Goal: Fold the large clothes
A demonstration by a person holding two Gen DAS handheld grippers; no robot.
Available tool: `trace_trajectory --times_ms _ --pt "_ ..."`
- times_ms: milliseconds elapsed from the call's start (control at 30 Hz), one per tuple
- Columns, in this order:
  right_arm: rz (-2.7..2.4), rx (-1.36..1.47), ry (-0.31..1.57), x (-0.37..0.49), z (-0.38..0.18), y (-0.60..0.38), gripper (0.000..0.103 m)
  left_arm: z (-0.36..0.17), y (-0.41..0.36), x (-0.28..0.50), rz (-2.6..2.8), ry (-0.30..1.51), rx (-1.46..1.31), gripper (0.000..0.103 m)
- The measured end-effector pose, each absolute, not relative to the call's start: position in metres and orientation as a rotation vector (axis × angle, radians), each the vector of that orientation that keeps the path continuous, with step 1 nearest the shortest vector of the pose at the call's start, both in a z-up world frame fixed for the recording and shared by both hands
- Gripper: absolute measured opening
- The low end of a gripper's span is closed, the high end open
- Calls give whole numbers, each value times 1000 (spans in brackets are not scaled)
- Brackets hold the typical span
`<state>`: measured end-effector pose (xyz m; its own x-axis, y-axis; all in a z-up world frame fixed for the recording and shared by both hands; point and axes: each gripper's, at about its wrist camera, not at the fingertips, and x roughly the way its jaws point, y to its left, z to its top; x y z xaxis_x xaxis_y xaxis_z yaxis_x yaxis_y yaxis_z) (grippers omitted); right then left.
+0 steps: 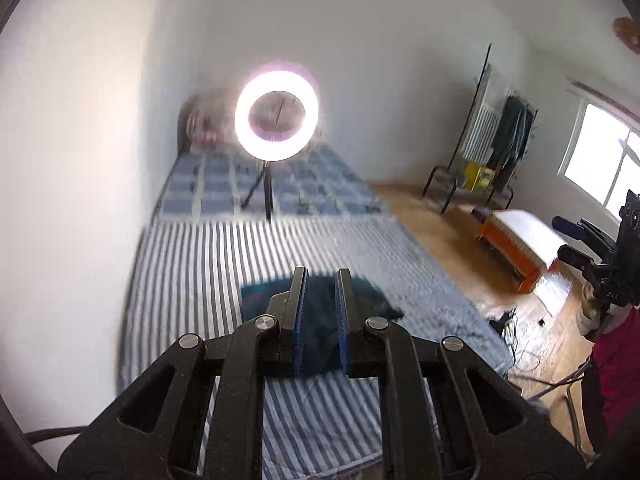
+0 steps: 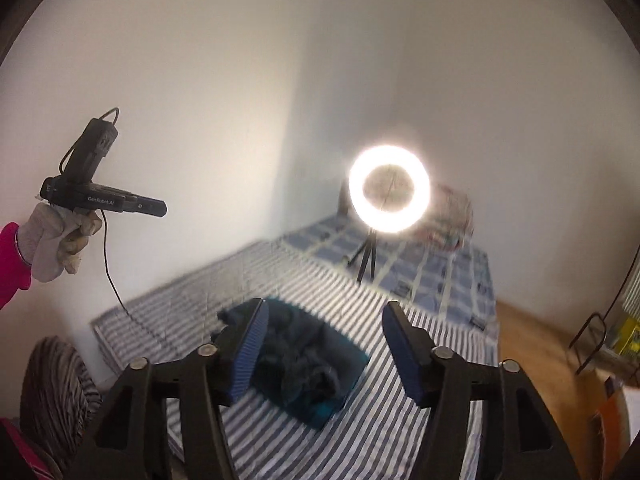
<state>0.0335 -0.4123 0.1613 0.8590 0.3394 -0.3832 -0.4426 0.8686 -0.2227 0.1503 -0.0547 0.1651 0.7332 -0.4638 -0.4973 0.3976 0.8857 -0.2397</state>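
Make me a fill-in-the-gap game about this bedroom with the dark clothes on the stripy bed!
1. The dark teal folded garment lies on the blue-and-white ____ bedsheet.
2. The glowing ring light stands on a black ____ on the bed.
3. The right gripper has its blue pads spread ____, holding nothing.
4. The left gripper is held by a hand in a pale ____.

Missing words: striped; tripod; open; glove

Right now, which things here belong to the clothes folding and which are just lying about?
Part of the job:
dark garment, lying folded on the striped bed sheet
left gripper, nearly shut, empty
right gripper, open, empty

Just lying about:
ring light on its tripod
checked blanket
clothes rack
orange box
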Motion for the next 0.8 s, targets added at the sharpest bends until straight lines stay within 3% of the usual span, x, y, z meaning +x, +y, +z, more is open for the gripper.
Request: trace_trajectory --times_ms 67,133,167,300,800 --pt "414 -301 309 26 187 -412 66 194 -52 141 -483 539 -118 23" --pt "398 -297 292 25 204 -412 73 217 -48 135 -488 511 -129 59" --pt "391 -294 288 26 207 -412 76 221 -47 134 -484 503 -135 65" --pt "389 -197 361 46 189 -419 79 203 -47 147 -473 539 -164 67" --pt "284 133 831 164 -49 -441 85 -35 -44 275 -339 1027 -574 67"
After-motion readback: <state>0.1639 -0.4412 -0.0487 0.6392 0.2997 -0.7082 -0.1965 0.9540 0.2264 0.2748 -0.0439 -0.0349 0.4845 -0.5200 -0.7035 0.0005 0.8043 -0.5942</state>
